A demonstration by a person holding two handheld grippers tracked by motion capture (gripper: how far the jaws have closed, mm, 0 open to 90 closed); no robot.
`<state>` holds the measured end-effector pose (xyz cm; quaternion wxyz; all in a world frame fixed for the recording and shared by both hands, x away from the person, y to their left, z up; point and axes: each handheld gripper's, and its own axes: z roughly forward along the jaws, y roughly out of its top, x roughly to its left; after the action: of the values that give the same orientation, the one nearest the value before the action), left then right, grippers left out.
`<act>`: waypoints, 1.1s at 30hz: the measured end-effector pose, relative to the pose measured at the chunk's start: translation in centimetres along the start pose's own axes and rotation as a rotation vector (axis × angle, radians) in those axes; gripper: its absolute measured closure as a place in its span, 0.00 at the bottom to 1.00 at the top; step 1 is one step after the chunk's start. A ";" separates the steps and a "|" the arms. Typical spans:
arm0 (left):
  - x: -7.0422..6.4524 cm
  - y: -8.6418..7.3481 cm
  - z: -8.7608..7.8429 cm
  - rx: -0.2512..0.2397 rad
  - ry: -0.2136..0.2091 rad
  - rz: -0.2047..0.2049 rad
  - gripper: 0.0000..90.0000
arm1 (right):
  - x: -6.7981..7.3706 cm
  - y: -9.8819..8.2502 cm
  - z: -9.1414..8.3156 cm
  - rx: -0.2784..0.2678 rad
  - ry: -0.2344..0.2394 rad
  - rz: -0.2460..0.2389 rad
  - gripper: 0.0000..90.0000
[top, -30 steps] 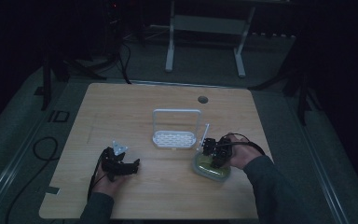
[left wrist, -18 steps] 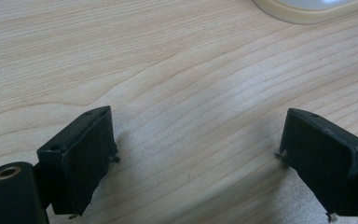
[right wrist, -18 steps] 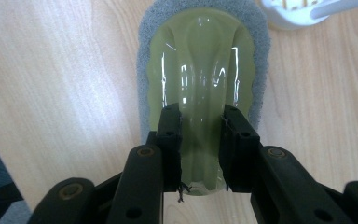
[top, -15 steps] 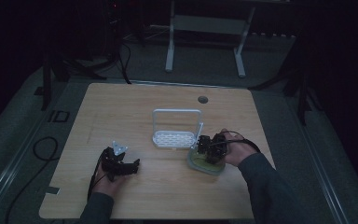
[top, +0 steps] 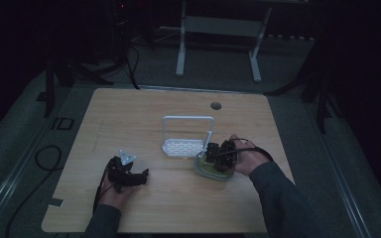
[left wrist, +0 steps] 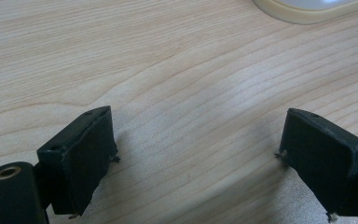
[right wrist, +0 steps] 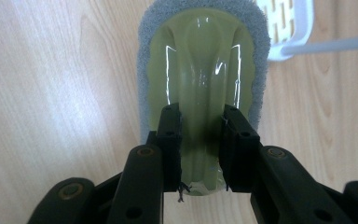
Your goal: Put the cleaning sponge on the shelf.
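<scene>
Occupying the middle of the high view, a pale wooden bench is shown on a dark floor, with a round cable hole near its far edge at upper centre. Just right of the bench's centre a white wire rack is seen, its perforated base lying flat and its frame standing upright. Immediately to the lower right of the rack, a green-handled scrubbing pad is set on the bench; in the right gripper view the scrubbing pad fills the upper centre, its grey fleece edge lying against the wood and its glossy green handle ridge running toward the bottom of the frame, with a corner of the rack at upper right. The right gripper is held over the pad from the right side of the high view; in its own view the right gripper is seen with its two black jaws closed partway against either side of the handle ridge, which is gripped between them. The left gripper is seen at lower left of the high view, well apart from the pad; in its own view the left gripper is shown with jaws spread wide over bare wood, nothing being held.
</scene>
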<state>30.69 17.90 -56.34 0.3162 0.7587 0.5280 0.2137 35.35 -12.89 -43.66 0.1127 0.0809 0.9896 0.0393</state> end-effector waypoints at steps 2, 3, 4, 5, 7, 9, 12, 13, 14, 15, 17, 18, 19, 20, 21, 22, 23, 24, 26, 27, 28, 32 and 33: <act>0.0 0.0 0.0 0.001 0.000 0.000 0.11 | 0.0 0.2 -0.1 -0.005 -0.004 -0.009 0.80; 0.0 0.0 0.0 0.001 -0.001 0.000 0.11 | 0.1 0.3 -0.1 -0.004 -0.012 -0.010 0.80; 0.0 0.0 0.0 0.000 0.000 -0.001 0.12 | 0.1 0.4 -0.2 -0.003 -0.013 -0.014 0.80; 0.0 0.0 0.0 0.000 -0.001 -0.001 0.11 | 0.1 0.5 -0.2 -0.005 -0.018 -0.018 0.80; 0.0 0.0 0.0 0.000 0.000 -0.001 0.11 | 0.1 0.7 -0.3 0.001 -0.014 -0.020 0.80; 0.0 0.0 0.0 0.000 0.000 -0.001 0.12 | 0.0 0.9 -0.3 -0.002 -0.022 -0.024 0.80; 0.0 0.0 0.0 -0.001 0.000 -0.001 0.11 | 0.0 1.1 -0.2 -0.008 -0.025 -0.028 0.80; 0.0 0.0 0.0 0.000 0.000 -0.001 0.11 | 0.0 1.1 -0.2 -0.007 -0.024 -0.028 0.80; 0.0 0.0 0.0 -0.001 0.000 -0.001 0.12 | 0.0 1.1 -0.2 -0.008 -0.028 -0.027 0.80; 0.0 0.0 0.0 -0.001 0.000 -0.001 0.11 | -0.1 1.2 -0.1 -0.008 -0.030 -0.028 0.80; 0.0 0.0 0.0 -0.001 0.000 -0.001 0.11 | -0.1 1.2 -0.1 -0.012 -0.030 -0.034 0.80; 0.0 0.0 0.0 -0.001 0.000 -0.001 0.12 | -0.2 1.3 0.0 -0.007 -0.031 -0.031 0.80; 0.0 0.0 0.0 -0.001 0.000 -0.001 0.11 | -0.2 1.4 0.0 -0.007 -0.030 -0.032 0.80; 0.0 0.0 0.0 -0.002 0.000 -0.001 0.11 | -0.2 1.4 0.0 -0.010 -0.035 -0.037 0.80; 0.0 0.0 0.0 -0.001 0.000 -0.001 0.11 | -0.2 1.5 0.0 -0.010 -0.038 -0.037 0.80; 0.0 0.0 0.0 -0.002 0.000 0.000 0.11 | -0.1 1.6 0.0 -0.011 -0.039 -0.039 0.80; 0.0 0.0 0.0 -0.001 0.000 0.000 0.11 | -0.1 1.7 0.0 -0.013 -0.044 -0.041 0.80; 0.0 0.0 0.0 -0.001 0.001 0.001 0.11 | -0.1 1.8 0.0 -0.015 -0.045 -0.042 0.80; 0.0 0.0 0.0 -0.001 0.000 0.000 0.11 | -0.1 2.0 0.0 -0.018 -0.053 -0.042 0.80; 0.0 0.0 0.0 0.000 0.000 0.000 0.11 | -0.1 2.1 0.0 -0.018 -0.057 -0.051 0.80; 0.0 0.0 0.0 0.000 0.000 0.001 0.11 | 0.0 2.2 0.0 -0.015 -0.058 -0.051 0.80; 0.0 0.0 0.0 0.000 0.000 0.000 0.12 | 0.1 2.6 -0.2 -0.013 -0.071 -0.069 0.80; 0.0 0.0 0.0 0.001 0.000 0.001 0.11 | 0.1 2.7 -0.2 -0.014 -0.076 -0.075 0.80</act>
<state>30.69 17.91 -56.33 0.3158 0.7590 0.5278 0.2137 35.65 -10.21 -43.22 0.1521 0.0442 0.9866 0.0387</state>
